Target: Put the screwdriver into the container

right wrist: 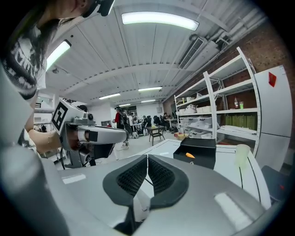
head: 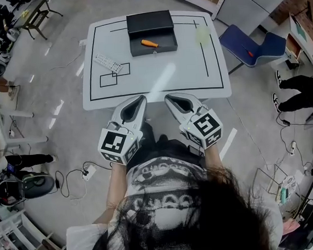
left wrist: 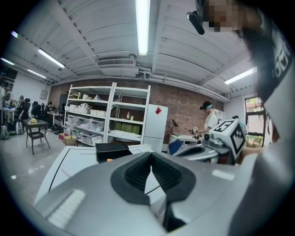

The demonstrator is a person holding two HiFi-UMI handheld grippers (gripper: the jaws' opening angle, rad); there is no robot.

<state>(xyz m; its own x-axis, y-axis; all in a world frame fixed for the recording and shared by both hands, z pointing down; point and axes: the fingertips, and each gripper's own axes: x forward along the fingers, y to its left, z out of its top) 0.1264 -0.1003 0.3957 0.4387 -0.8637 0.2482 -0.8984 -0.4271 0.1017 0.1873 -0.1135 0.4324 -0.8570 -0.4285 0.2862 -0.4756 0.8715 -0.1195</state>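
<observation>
Orange-handled screwdriver [head: 150, 43], well ahead of my empty, pinched-shut left claw [head: 141, 98] and right claw [head: 169, 98], looks light and stiff; I'd grab the handle.

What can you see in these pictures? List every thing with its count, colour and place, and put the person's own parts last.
table: one, white with black lines, in front of the person
container: one, black, open, far middle of the table
screwdriver: one, orange handle, lying in the container
remote: one, pale grey, left part of the table
cup: one, pale and see-through, far right part of the table
chair: one, blue, on the floor right of the table
shelves: one unit, white, against the brick wall beyond the table
left claw: one, grey, shut and empty, over the table's near edge
right claw: one, grey, shut and empty, beside the left claw
</observation>
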